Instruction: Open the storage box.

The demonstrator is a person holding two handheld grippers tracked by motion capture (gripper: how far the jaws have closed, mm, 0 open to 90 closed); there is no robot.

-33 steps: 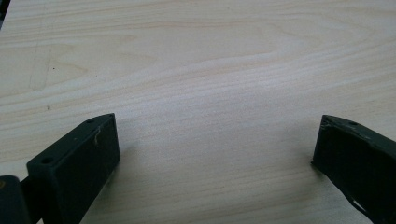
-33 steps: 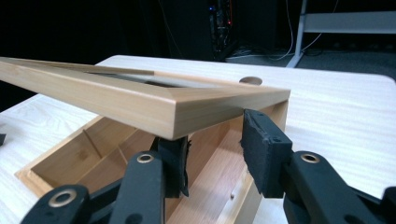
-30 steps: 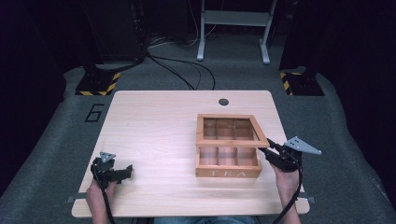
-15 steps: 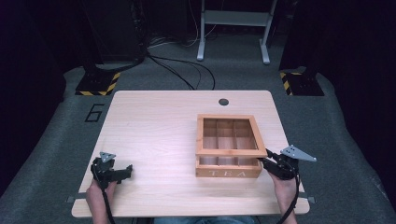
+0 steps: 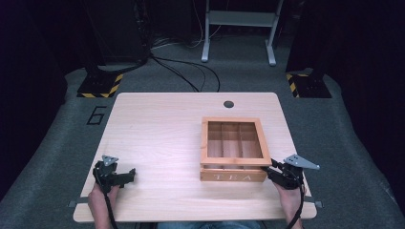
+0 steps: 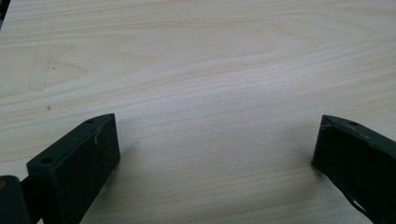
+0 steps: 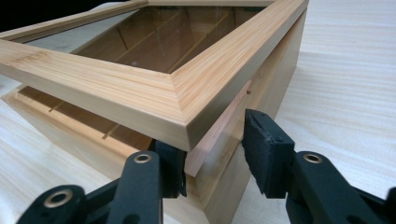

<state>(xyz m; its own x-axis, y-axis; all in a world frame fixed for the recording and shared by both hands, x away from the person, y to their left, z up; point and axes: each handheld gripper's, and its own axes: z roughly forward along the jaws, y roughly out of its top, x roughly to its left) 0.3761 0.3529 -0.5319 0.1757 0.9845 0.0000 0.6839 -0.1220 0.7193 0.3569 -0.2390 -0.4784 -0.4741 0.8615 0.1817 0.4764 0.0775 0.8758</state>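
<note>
Tea box is seen standing on the desk toward its right edge and nearer the front edge than the back, with its windowed lid raised a little off the base at the front right corner. The right gripper is placed at that corner with its jaws parted: one jaw is tucked under the lifted lid rim, inside the gap, while the other stands just beside the outer wall, apparently not pressing on it. The step in hand is judged to be the opening of the lid. For that to go well, the inner jaw should be kept seated under the rim and the lift made as an arc about the back edge, where a hinge is presumed but cannot be seen, so that the base is not dragged across the desk. The left gripper is held near the front left corner, its jaws spread wide over bare wood and holding nothing; it could be brought over to steady the base if the box begins to slide.
</note>
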